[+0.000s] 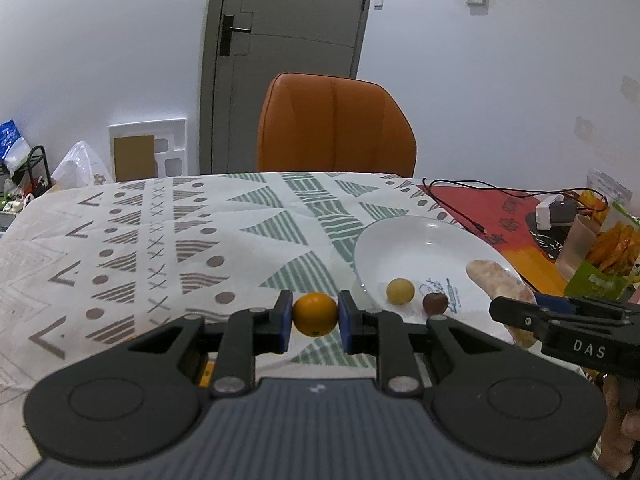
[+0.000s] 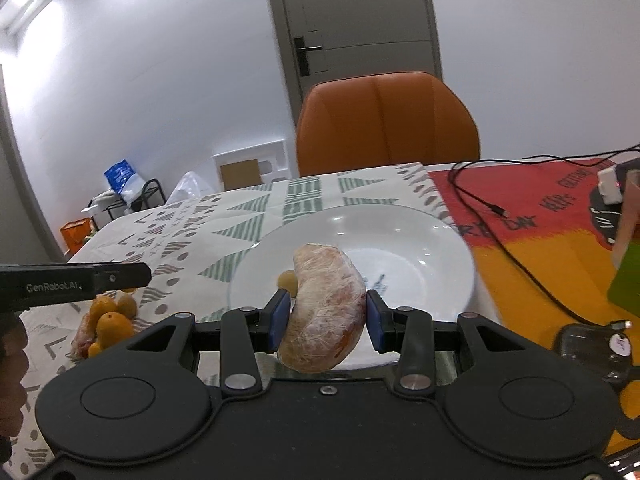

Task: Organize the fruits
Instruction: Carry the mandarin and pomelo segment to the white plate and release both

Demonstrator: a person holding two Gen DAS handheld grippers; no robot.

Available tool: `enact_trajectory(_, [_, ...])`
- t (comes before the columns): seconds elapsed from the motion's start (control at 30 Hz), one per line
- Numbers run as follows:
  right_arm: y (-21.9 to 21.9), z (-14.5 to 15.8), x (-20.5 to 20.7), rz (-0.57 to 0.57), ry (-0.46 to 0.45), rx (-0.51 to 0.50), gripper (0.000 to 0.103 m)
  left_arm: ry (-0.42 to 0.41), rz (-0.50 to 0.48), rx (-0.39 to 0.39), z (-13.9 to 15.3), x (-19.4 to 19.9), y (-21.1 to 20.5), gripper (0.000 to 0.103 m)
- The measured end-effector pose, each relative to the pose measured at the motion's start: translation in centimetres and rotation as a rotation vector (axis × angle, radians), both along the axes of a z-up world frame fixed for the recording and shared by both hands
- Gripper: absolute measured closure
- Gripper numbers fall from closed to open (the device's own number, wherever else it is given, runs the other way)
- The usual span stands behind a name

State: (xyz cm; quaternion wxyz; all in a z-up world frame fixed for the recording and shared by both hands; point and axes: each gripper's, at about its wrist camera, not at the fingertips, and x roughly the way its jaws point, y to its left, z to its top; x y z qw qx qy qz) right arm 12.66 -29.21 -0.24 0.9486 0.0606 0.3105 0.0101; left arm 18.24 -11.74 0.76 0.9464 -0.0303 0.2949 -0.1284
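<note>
Left gripper (image 1: 315, 316): jaws closed partway on a small orange fruit (image 1: 315, 314), both blue pads touching it, held above the patterned tablecloth (image 1: 160, 240) just left of the white plate (image 1: 384, 240). Right gripper (image 2: 325, 316): jaws set wider, clamped on a wrapped pomelo segment (image 2: 326, 312) held over the plate's near rim. On the plate lie a round yellow fruit (image 1: 400, 291) and a brown fruit (image 1: 435, 303), near each other. More small fruits (image 2: 110, 320) sit piled on the cloth to the left. Beyond the table: an orange chair (image 1: 334, 128), then a grey door (image 1: 288, 40).
</note>
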Motion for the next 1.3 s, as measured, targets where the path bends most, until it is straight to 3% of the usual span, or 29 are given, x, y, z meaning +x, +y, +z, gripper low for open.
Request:
enact_trajectory(0.3, [-2.5, -0.7, 0.2, -0.068, -0.005, 0.019, 0.064, 0.004, -0.038, 0.027, 0.0, 0.6, -2.5, 0.081])
enact_trajectory(0.47, [-3.5, -0.9, 0.0, -0.124, -0.024, 0.033, 0.043, 0.004, -0.057, 0.039, -0.1, 0.8, -3.8, 0.081])
enact_trajectory(0.87, [-4.1, -1.0, -1.5, -0.099, -0.020, 0.063, 0.041, 0.006, -0.113, 0.061, -0.2, 1.6, -7.0, 0.081])
enact_trajectory(1.17, [-4.2, -0.9, -1.8, -0.097, -0.023, 0.077, 0.039, -0.008, -0.102, 0.048, 0.3, 2.1, -8.0, 0.081])
enact_trajectory(1.3, [-3.9, -0.9, -1.8, -0.090, -0.019, 0.076, 0.037, -0.012, -0.069, 0.054, 0.6, 2.1, -7.7, 0.071])
